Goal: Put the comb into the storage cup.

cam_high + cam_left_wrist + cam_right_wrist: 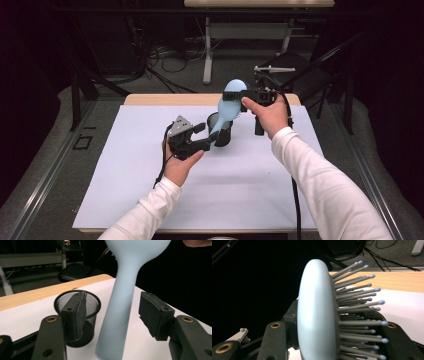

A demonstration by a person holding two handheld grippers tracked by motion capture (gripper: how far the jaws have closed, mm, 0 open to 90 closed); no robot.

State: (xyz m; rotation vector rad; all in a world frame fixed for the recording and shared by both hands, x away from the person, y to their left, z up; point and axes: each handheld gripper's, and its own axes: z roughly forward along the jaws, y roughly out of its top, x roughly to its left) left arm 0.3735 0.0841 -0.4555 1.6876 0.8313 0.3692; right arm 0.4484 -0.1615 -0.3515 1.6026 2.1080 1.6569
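Note:
A light blue hairbrush (228, 102) is held up by its head, bristles (359, 305) to the right in the right gripper view, handle (120, 312) slanting down. My right gripper (241, 95) is shut on the brush head (314, 315). The handle's lower end hangs between the pads of my left gripper (209, 135), with a gap on each side, so that gripper (115, 315) stands open. A black mesh cup (225, 137) stands upright just behind the handle, and the left pad (75, 315) partly hides the cup (93, 305).
A white sheet (150, 190) covers the table, with a strip of bare wood (165, 99) along the far edge. Beyond it stand a black chair (300, 65), a desk frame (207, 50) and floor cables (170, 65).

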